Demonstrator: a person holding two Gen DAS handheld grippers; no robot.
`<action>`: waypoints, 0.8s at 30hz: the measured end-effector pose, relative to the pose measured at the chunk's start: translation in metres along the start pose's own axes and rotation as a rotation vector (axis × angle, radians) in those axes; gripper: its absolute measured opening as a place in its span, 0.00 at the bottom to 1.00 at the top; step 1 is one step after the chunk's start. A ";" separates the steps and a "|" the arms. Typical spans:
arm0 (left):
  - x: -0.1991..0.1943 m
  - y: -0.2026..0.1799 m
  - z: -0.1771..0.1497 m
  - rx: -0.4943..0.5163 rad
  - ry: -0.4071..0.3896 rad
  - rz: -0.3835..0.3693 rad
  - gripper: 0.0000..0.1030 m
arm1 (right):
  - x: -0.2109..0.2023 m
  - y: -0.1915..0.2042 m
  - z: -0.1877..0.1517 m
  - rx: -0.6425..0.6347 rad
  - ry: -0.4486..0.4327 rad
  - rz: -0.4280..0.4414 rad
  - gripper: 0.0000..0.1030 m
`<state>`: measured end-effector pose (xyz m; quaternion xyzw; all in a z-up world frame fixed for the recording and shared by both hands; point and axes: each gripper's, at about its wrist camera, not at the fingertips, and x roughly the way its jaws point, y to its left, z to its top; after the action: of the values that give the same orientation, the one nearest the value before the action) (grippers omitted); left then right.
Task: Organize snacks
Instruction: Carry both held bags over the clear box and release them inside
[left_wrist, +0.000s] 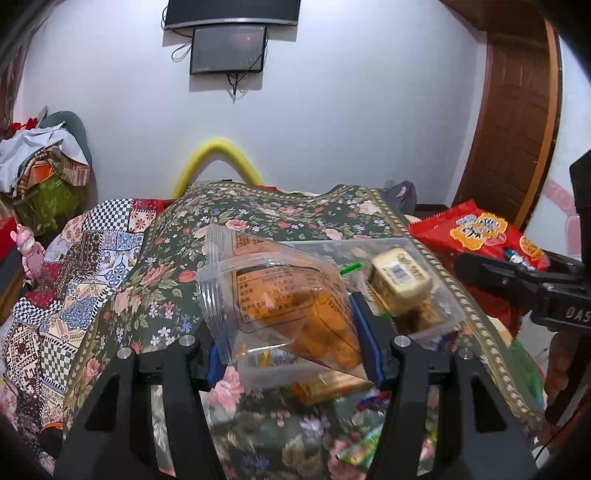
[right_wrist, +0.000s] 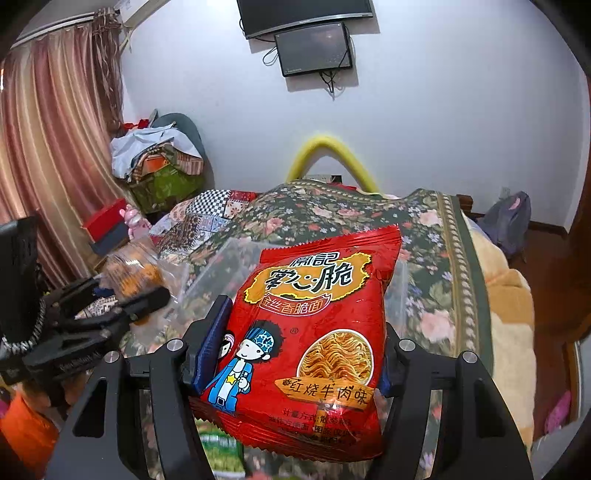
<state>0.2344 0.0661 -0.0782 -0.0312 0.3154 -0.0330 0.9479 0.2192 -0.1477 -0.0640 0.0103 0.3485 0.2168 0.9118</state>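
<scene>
Already sorted: we are seeing a clear plastic tray (left_wrist: 436, 258) lying on the flowered bedspread (left_wrist: 266, 214), with a gold-wrapped snack (left_wrist: 400, 282) and some other small packets sitting inside it, so part of the job is looking done.
Now in hand, left: we are gripping a clear packet of orange snacks (left_wrist: 280, 306) in the left tongs (left_wrist: 291, 347), the blue pads pressing on both of its sides; it is hanging in front of the tray, off the bed.
Now in hand, right: we are holding a red noodle-snack bag (right_wrist: 314, 332) in the right tongs (right_wrist: 295, 354), the pads closing on its lower half, the bag standing up in front of the camera and clear of the cover.
Still loose: we are noticing green and mixed-colour wrappers (left_wrist: 364, 448) lying on the bedspread below the left tongs, outside the tray; how many are remaining we cannot tell.
Progress, as we are judging it: somewhere in the middle, with two packets lifted but not yet placed.
Left hand pose: we are pointing it forward and downward over the bed, toward the tray.
Right hand pose: we are pointing it likewise downward, alongside the left, both sets of tongs staying apart from one another.
Hidden: we are not seeing where either packet is going.
</scene>
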 end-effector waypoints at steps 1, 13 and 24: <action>0.007 0.001 0.002 -0.001 0.008 0.001 0.57 | 0.005 -0.001 0.002 0.003 0.003 0.003 0.59; 0.079 0.011 0.021 -0.014 0.101 0.035 0.57 | 0.071 -0.006 0.020 0.017 0.105 0.017 0.59; 0.111 0.017 0.028 0.011 0.149 0.080 0.56 | 0.110 -0.005 0.031 -0.048 0.193 -0.018 0.60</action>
<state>0.3403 0.0754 -0.1233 -0.0106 0.3857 0.0011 0.9226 0.3137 -0.1035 -0.1107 -0.0356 0.4297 0.2169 0.8758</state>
